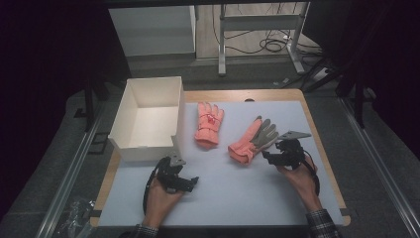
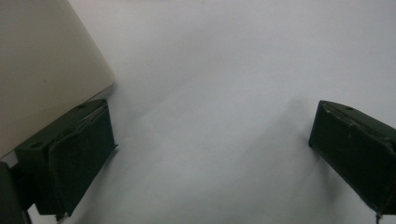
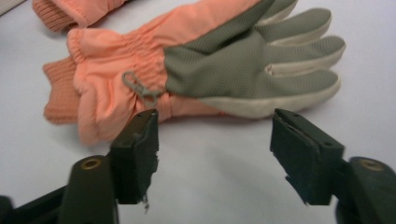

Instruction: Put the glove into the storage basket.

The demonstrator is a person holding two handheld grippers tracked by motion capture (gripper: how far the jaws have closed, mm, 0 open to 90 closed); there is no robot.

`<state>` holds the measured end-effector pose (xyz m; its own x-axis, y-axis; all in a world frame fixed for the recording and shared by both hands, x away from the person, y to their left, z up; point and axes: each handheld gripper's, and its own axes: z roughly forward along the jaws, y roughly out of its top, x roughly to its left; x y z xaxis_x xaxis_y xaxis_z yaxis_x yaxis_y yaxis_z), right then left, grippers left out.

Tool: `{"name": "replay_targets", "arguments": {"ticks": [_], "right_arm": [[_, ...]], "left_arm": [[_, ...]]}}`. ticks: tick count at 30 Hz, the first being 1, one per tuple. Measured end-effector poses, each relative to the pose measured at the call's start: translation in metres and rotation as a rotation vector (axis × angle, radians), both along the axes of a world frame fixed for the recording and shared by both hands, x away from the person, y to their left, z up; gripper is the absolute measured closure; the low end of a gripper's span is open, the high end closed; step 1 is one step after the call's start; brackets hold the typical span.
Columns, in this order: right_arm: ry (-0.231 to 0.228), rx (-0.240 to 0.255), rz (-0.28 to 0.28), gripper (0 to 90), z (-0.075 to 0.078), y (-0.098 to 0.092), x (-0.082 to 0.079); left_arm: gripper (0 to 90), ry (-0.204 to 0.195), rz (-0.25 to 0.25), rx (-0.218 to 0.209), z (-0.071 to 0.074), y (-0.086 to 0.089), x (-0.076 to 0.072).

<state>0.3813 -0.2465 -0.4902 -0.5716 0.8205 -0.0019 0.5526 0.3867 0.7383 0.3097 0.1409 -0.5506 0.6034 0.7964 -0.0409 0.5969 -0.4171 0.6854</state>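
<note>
Two orange gloves lie mid-bench, apparently laid out for packing into the white box (image 1: 148,116) at the bench's far left corner. The palm-up glove (image 1: 252,139), grey palm showing, lies nearer the right edge; the other glove (image 1: 208,123) rests just beside the box. The right hand-held gripper (image 1: 275,156) hovers just short of the palm-up glove, jaws spread and empty. The left hand-held gripper (image 1: 185,182) rests low near the box's front corner, jaws wide apart, empty.
</note>
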Motion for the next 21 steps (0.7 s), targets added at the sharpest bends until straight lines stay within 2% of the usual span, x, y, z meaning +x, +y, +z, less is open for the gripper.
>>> {"name": "replay_targets", "arguments": {"ticks": [10,13,15,16,19,21], "right_arm": [[0.002,0.021,-0.012,51.6,0.011,0.009,0.034],[0.017,0.038,-0.017,50.3,0.011,0.013,0.044],[0.02,0.039,-0.024,44.7,0.009,0.018,0.049],[0.02,0.039,-0.024,44.7,0.009,0.018,0.049],[0.031,-0.017,-0.061,41.4,0.0,0.027,0.055],[0.049,-0.027,-0.066,41.6,-0.007,0.029,0.058]], "left_arm": [[0.2,0.0,0.0,0.0,0.0,0.0,0.0],[0.2,0.0,0.0,0.0,0.0,0.0,0.0],[0.2,0.0,0.0,0.0,0.0,0.0,0.0],[0.2,0.0,0.0,0.0,0.0,0.0,0.0],[0.2,0.0,0.0,-0.001,0.0,0.0,0.0],[0.2,0.0,0.0,-0.001,0.0,0.0,0.0]]}}
